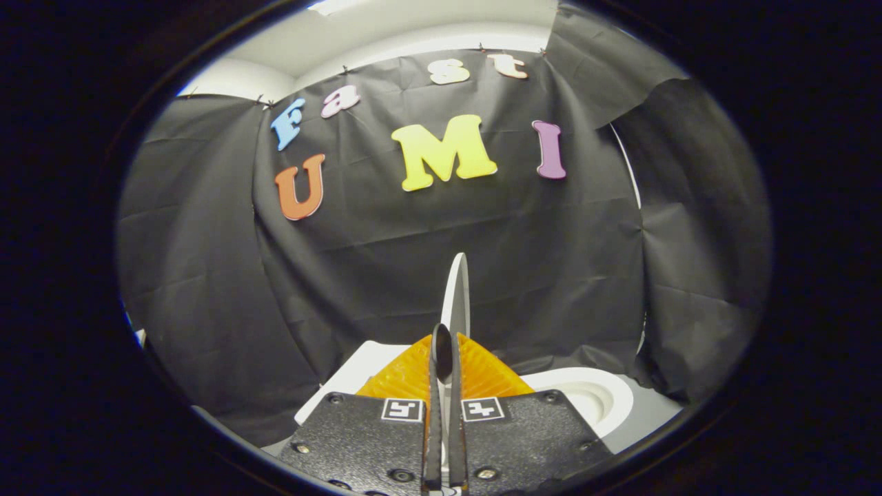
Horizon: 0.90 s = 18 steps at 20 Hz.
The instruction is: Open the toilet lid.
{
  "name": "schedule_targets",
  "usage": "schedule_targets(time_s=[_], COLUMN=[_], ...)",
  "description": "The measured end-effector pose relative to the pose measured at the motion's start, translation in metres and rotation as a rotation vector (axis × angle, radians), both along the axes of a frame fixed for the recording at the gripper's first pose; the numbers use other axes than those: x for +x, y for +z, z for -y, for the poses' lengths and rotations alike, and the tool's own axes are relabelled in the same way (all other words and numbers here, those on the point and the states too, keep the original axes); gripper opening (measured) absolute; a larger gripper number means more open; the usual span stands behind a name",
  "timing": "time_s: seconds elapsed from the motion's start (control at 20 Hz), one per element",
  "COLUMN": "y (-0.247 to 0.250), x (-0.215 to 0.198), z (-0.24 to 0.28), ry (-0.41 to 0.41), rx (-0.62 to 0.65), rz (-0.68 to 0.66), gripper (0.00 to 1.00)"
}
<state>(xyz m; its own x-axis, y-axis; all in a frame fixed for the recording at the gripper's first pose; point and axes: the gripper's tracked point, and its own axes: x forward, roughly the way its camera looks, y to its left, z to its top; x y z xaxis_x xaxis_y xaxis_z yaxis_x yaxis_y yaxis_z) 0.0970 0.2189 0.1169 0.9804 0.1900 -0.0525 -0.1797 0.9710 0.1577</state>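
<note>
Two fingers of my gripper (445, 358) stand close together with only a thin gap, and the thin edge of the toilet lid (457, 293) runs into that gap. I see the lid edge-on, upright, rising straight ahead of the fingertips as a narrow pale blade against the booth wall. Both fingers (436, 372) seem to press on its near edge, though the contact itself is partly hidden by the gripper body.

Beyond the fingers on the right lies the white toilet bowl (592, 396), its rounded rim and hollow in plain sight below the raised lid. On the left a flat white part of the toilet (351, 375) shows just past the gripper body; I cannot tell what part of it that is. A grey floor (651, 413) shows beside the bowl on the right.

Black cloth (386, 275) hangs as the booth wall all around, creased and pinned along its top edge, with a separate drape (696, 262) overlapping on the right. Above the cloth I see a pale ceiling (413, 34) with a bright light (337, 7) at its far edge.
</note>
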Motion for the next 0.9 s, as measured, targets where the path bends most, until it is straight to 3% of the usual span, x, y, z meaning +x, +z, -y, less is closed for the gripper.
schedule_targets(time_s=[0.45,0.9], y=[-0.003,-0.014], x=[0.001,0.000], z=[-0.064,-0.124], ry=[0.072,0.136], rx=[-0.098,-0.318], rz=[0.021,0.051], gripper=[0.08,0.11])
